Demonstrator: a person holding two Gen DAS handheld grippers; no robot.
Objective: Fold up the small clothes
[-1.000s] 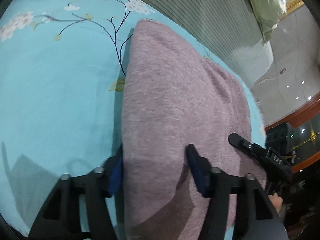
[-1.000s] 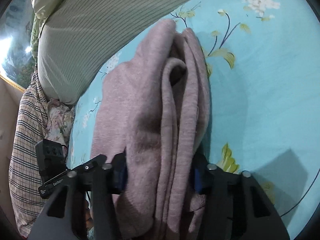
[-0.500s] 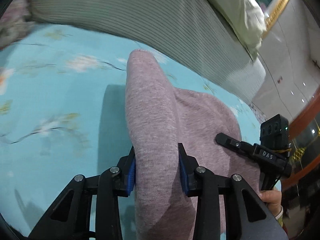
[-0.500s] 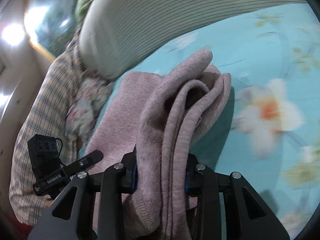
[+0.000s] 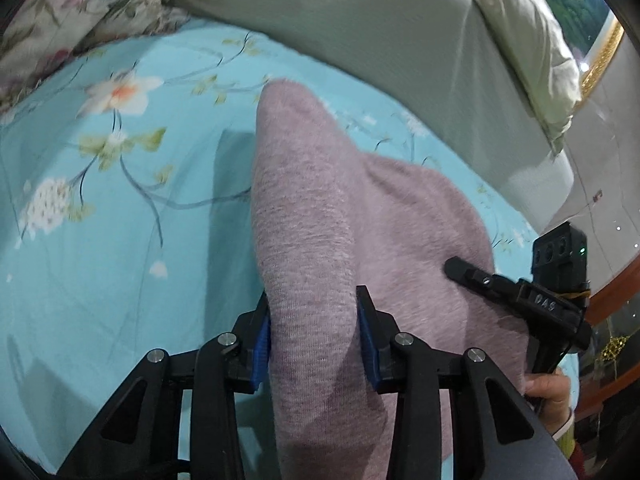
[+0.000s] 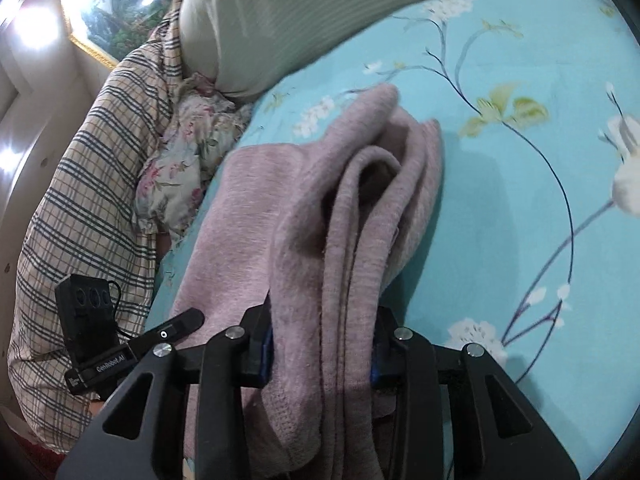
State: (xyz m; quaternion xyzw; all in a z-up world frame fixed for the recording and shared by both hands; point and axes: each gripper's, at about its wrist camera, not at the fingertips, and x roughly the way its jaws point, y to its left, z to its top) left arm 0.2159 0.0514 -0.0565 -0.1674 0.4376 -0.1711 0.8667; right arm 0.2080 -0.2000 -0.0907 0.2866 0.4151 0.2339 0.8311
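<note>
the left gripper (image 5: 314,336) grips a thick fold of the pink knit (image 5: 304,208); its blue pads (image 5: 261,354) press on both sides of the cloth, so the jaws stand partly closed around it. in the last moments these jaws have opened a little, but the fold is between them and it is held. the knit rises from the jaws as a raised ridge and the rest spreads to the right over the sheet (image 5: 100,248), a turquoise one with flowers. the right gripper (image 5: 516,296) shows at the right edge of this view, with a hand (image 5: 550,394) under it.

the right gripper (image 6: 322,344) holds the other end of the knit (image 6: 352,208), where several layers are bunched together between its fingers. its jaws also have opened slightly just now, and the layers fill the gap between them. the left gripper (image 6: 132,344) is seen at the left. behind the sheet (image 6: 520,220) lie a striped pillow (image 6: 300,12), a checked cloth (image 6: 84,184) and a flowered cloth (image 6: 184,160).
</note>
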